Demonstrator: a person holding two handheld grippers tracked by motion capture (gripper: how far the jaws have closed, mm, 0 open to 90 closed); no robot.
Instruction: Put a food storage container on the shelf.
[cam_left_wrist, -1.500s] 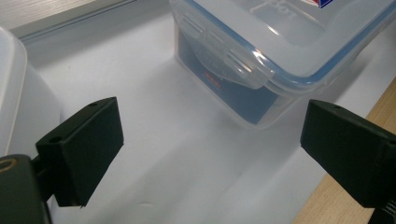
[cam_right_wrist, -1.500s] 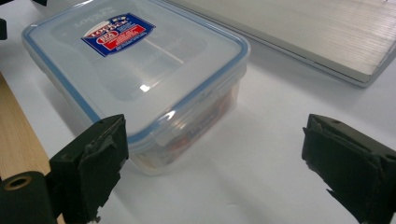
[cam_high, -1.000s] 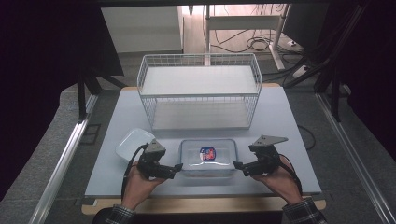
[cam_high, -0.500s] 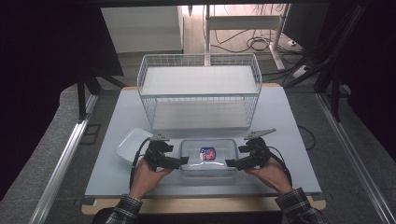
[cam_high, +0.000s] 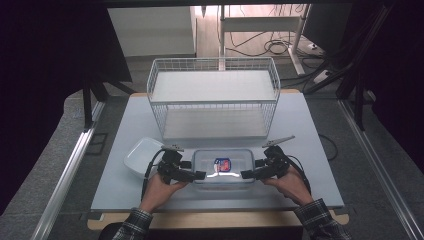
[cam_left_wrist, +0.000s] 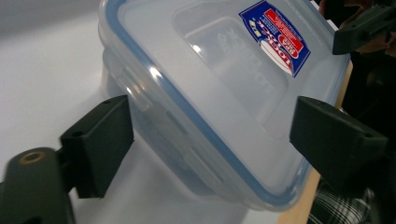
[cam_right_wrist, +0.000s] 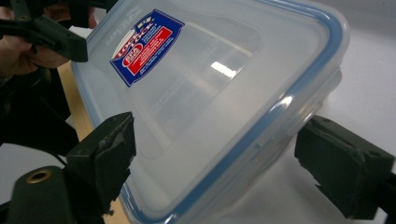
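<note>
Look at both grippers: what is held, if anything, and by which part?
Nothing is gripped yet. The left gripper and right gripper straddle the short ends of the lidded plastic container, jaws just closing, pads apart from it.

We see a wire basket (cam_high: 212, 97) standing at the far side of the table (cam_high: 300, 125), a white dish (cam_high: 140, 156) lying near the table's left front, and cables (cam_high: 272, 47) trailing over the floor behind the table.

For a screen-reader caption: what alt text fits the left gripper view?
A clear lidded container with a blue seal and a red-and-blue label sits between the left gripper's two open black jaws, on a white table.
</note>
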